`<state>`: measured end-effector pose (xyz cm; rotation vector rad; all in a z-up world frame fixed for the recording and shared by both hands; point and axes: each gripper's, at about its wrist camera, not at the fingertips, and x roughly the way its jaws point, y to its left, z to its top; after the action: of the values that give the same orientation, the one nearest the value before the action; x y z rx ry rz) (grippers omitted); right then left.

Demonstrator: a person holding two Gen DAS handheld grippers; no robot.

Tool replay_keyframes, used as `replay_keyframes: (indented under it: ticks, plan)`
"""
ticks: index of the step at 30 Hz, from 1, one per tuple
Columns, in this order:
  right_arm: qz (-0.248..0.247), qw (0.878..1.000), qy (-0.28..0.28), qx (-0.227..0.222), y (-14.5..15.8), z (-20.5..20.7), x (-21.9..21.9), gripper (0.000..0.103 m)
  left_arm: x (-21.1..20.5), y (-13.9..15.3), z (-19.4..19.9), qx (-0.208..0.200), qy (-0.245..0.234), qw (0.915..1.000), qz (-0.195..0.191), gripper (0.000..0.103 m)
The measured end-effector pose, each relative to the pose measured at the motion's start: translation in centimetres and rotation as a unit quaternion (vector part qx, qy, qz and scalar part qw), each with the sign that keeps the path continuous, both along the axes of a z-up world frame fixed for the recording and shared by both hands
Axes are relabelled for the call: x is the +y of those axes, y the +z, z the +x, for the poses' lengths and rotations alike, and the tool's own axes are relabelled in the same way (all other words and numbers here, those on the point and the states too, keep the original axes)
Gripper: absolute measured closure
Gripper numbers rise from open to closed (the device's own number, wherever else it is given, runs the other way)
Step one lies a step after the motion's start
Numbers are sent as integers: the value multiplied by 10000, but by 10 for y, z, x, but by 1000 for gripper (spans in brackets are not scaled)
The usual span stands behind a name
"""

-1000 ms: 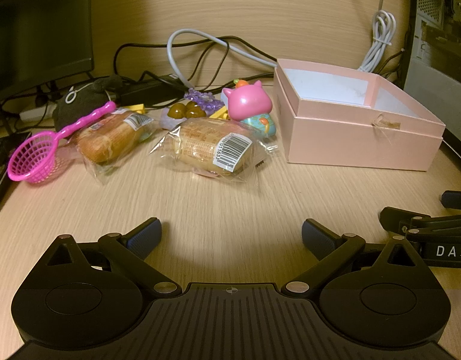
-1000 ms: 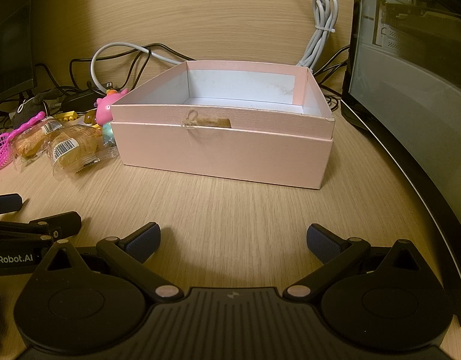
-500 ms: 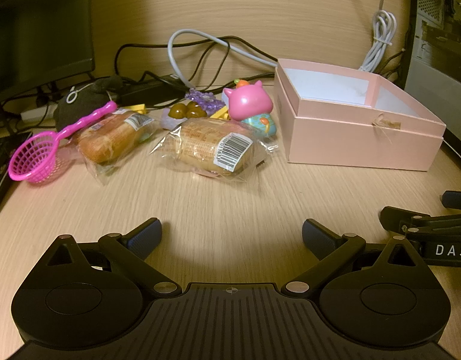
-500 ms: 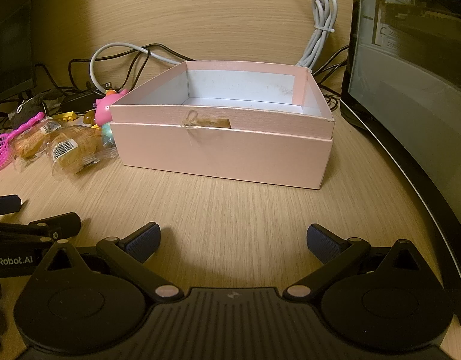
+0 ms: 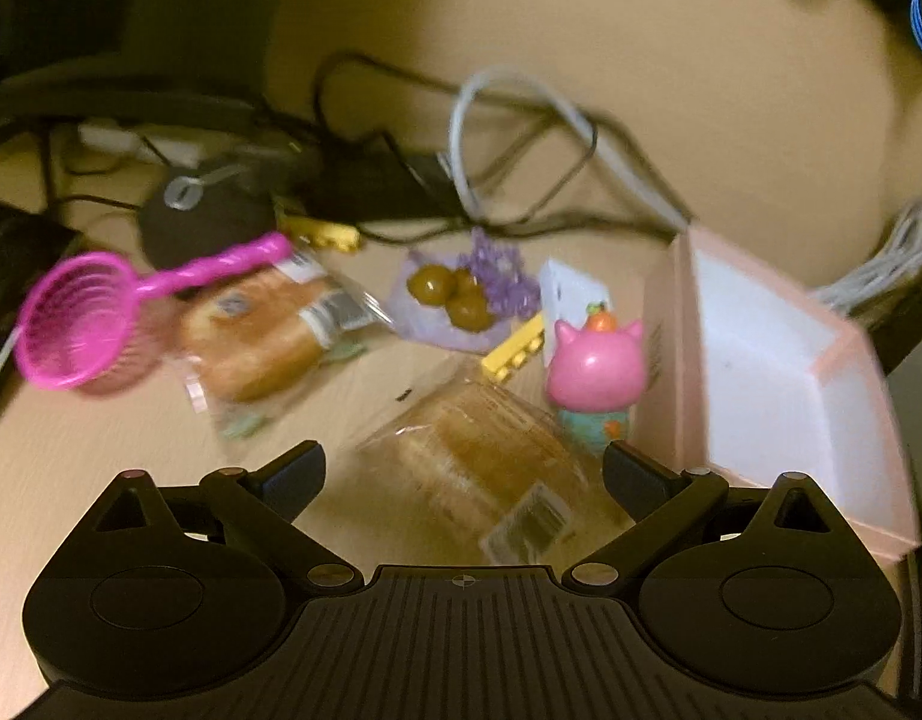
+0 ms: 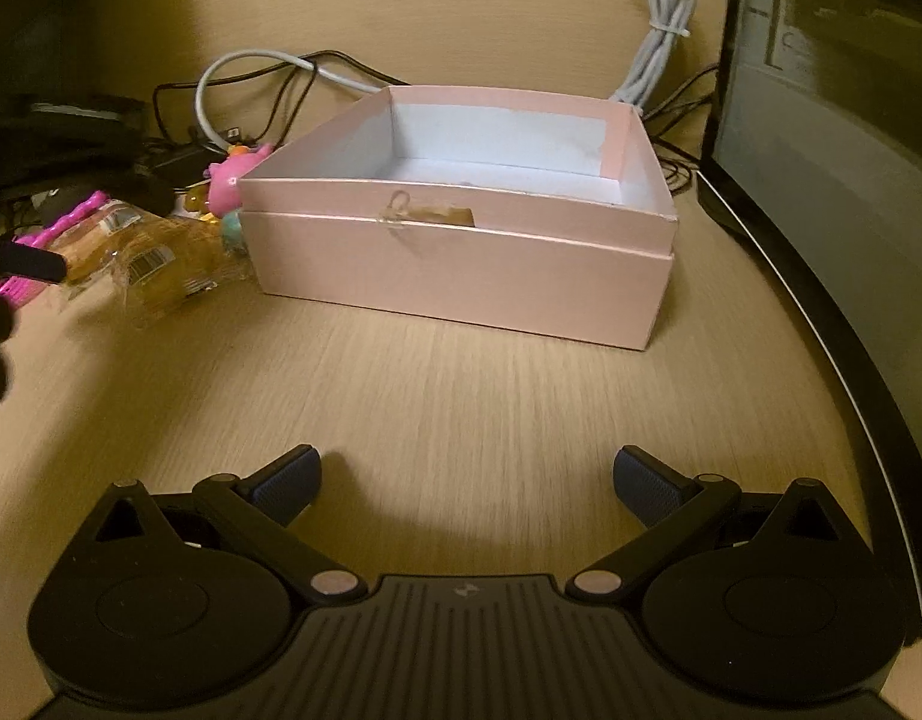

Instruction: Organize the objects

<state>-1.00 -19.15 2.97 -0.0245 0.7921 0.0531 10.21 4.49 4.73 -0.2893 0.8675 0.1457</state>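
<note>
Left claw [image 5: 463,477]: matte black ribbed body, two round discs, silver pivot screws, dark blue textured fingertips [image 5: 296,471]. Right claw [image 6: 466,477]: identical build, small embossed logo.

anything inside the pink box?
Nothing visible: the pink box shows a bare white floor and inner walls in both views. Its near wall hides the front strip of the floor from the right wrist view.

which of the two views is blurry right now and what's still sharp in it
Left wrist view: smeared by motion blur; the wrapped bread, pink strainer and pink box all streak, while the left claw, fixed to the camera, stays crisp. Right wrist view: mostly sharp; the pink box and right claw read cleanly, with warm dim light, fisheye bending and darkness at the left edge.
</note>
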Motion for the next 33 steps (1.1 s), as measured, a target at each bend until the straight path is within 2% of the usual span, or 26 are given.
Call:
replay_keyframes:
  ticks: [2, 4, 5, 7, 8, 11, 16, 20, 21, 23, 26, 27, 28, 29, 30, 31, 32, 33]
  plan:
    - [-9, 9999, -63, 91, 1, 0, 1, 0, -4, -10, 10, 120, -139, 9996, 218, 3]
    - [-34, 9996, 20, 286, 4, 6, 0, 0, -3, -13, 10, -34, -407, 9988, 266, 7]
    - [-38, 9992, 103, 373, 5, 9, 1, 0, -1, -13, 7, -136, -501, 9983, 263, 12]
    - [-45, 9979, 352, 542, 8, 13, 5, 0, 6, -8, -4, -289, -689, 9971, 175, 42]
    - [-38, 9973, 456, 578, 8, 15, 11, 0, 13, -4, -13, -275, -719, 9969, 172, 63]
    - [-77, 9965, 778, 286, 15, 18, 40, 0, 51, 9, -54, -310, -674, 9972, -37, 64]
    - [42, 9883, 1363, -678, 35, 40, 129, 0, 138, 21, -137, -274, -215, 9993, -150, 65]
    - [370, 9759, 2091, -505, 43, 73, 214, 0, 194, 26, -185, -228, 297, 9992, -106, 65]
    - [414, 9720, 2256, -521, 43, 77, 234, 1, 206, 28, -195, -210, 643, 9977, -51, 65]
    - [277, 9589, 2752, -635, 42, 79, 276, 1, 226, 32, -213, -246, 772, 9967, -79, 65]
    - [-410, 9252, 3695, -763, 32, 79, 334, 1, 247, 35, -231, -304, 830, 9960, -113, 65]
    - [-635, 9205, 3795, -688, 27, 84, 350, 1, 253, 35, -235, -326, 852, 9957, -135, 65]
    - [-753, 9213, 3766, -610, 22, 90, 363, 1, 260, 35, -238, -351, 881, 9953, -177, 65]
    - [-798, 9248, 3690, -478, 18, 98, 372, 4, 264, 34, -240, -373, 902, 9950, -216, 65]
    - [-765, 9288, 3609, -347, 14, 105, 375, 13, 269, 33, -243, -391, 918, 9947, -267, 65]
    - [-705, 9320, 3546, -253, 12, 111, 378, 18, 272, 32, -243, -397, 919, 9945, -310, 65]
    - [-655, 9348, 3482, -238, 12, 114, 379, 28, 275, 31, -242, -400, 898, 9946, -340, 65]
    - [-676, 9398, 3340, -252, 13, 115, 379, 47, 276, 30, -241, -405, 854, 9949, -363, 65]
